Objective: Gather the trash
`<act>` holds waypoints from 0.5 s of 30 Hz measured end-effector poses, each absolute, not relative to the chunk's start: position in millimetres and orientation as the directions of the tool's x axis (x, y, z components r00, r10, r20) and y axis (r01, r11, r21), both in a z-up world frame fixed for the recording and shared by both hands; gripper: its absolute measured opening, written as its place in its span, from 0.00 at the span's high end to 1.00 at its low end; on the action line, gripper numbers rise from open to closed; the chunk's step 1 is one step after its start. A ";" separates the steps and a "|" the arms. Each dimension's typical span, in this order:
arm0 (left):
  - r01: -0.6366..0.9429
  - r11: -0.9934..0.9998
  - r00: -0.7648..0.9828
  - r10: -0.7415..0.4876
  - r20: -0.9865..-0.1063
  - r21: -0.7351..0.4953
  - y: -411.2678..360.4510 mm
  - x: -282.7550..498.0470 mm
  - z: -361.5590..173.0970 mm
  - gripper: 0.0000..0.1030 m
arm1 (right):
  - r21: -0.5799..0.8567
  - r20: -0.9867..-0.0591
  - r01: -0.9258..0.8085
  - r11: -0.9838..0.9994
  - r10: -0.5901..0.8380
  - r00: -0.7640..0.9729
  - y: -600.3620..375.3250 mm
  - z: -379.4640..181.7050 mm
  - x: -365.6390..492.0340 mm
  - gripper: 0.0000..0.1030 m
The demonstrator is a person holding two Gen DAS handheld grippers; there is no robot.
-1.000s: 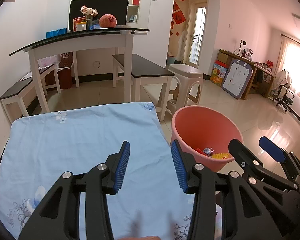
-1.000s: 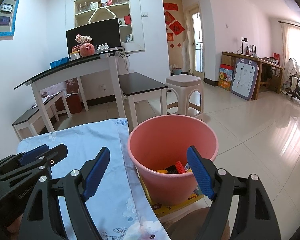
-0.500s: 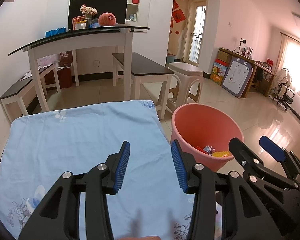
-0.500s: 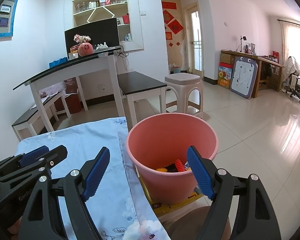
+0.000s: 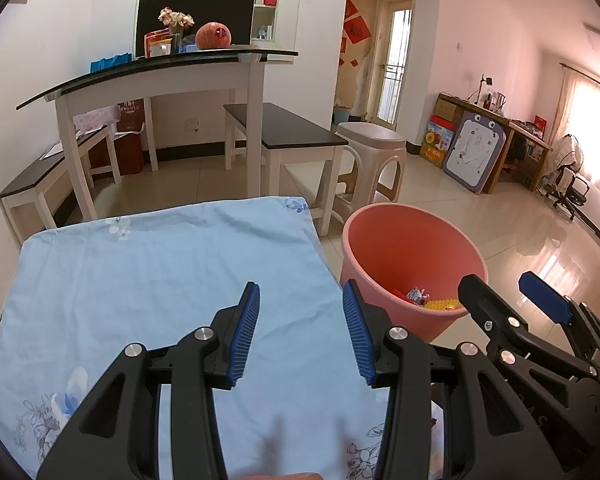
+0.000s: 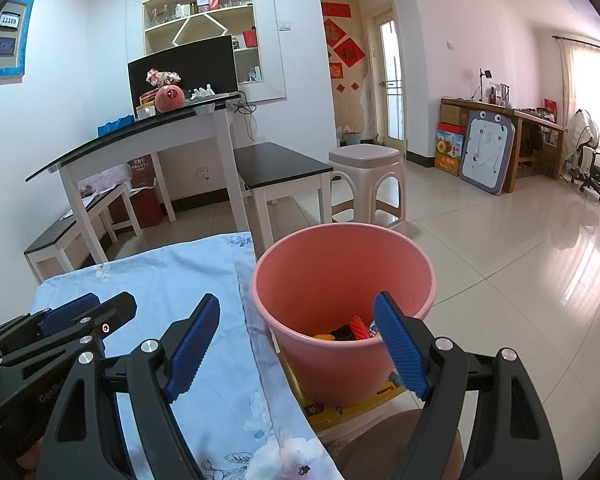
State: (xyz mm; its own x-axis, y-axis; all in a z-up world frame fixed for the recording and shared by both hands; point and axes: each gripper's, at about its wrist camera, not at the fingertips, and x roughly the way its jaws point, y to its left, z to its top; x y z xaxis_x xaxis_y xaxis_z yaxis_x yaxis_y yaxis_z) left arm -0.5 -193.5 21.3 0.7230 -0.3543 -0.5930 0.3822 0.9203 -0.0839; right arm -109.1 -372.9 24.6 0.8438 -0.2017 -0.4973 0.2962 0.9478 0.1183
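Observation:
A pink bin [image 5: 412,256] stands on the floor right of a table covered by a light blue floral cloth [image 5: 148,280]. Colourful trash pieces [image 5: 424,298] lie in its bottom; they also show in the right wrist view [image 6: 354,330]. My left gripper [image 5: 300,330] is open and empty above the cloth, near its right edge. My right gripper [image 6: 296,344] is open and empty, wide apart, over the near rim of the bin [image 6: 340,276]. The right gripper also shows in the left wrist view [image 5: 512,300]. No loose trash shows on the cloth.
A white desk [image 5: 160,80] with a monitor and a pumpkin stands behind, with dark-topped benches [image 5: 284,132] and a beige plastic stool [image 5: 372,148] close to the bin. A yellow box [image 6: 352,404] lies under the bin. Tiled floor [image 6: 520,264] spreads to the right.
Both grippers stay open and empty. The views have shifted only slightly; nothing was picked up or dropped.

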 end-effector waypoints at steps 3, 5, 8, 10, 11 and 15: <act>0.380 0.921 0.722 -0.352 -0.596 -0.084 -193.4 -0.7 18.9 0.57 | 0.119 -0.498 0.296 0.948 -0.201 0.843 -373.0 24.5 -109.2 0.24; 0.377 0.922 0.723 -0.349 -0.596 -0.082 -192.8 -1.3 17.7 0.57 | 0.118 -0.498 0.296 0.948 -0.201 0.843 -372.9 24.3 -109.2 0.24; 0.376 0.923 0.722 -0.347 -0.599 -0.082 -192.6 -2.7 16.5 0.57 | 0.119 -0.497 0.296 0.948 -0.201 0.844 -373.3 24.7 -109.4 0.24; 0.377 0.923 0.721 -0.348 -0.599 -0.082 -192.3 -3.3 16.2 0.57 | 0.118 -0.497 0.297 0.948 -0.202 0.844 -373.4 25.0 -109.4 0.24; 0.377 0.922 0.721 -0.348 -0.599 -0.083 -192.4 -2.9 16.5 0.57 | 0.118 -0.497 0.297 0.948 -0.203 0.844 -373.3 24.0 -109.3 0.24; 0.377 0.923 0.721 -0.348 -0.600 -0.082 -192.5 -3.1 16.3 0.57 | 0.122 -0.497 0.300 0.946 -0.204 0.843 -373.4 22.2 -110.2 0.24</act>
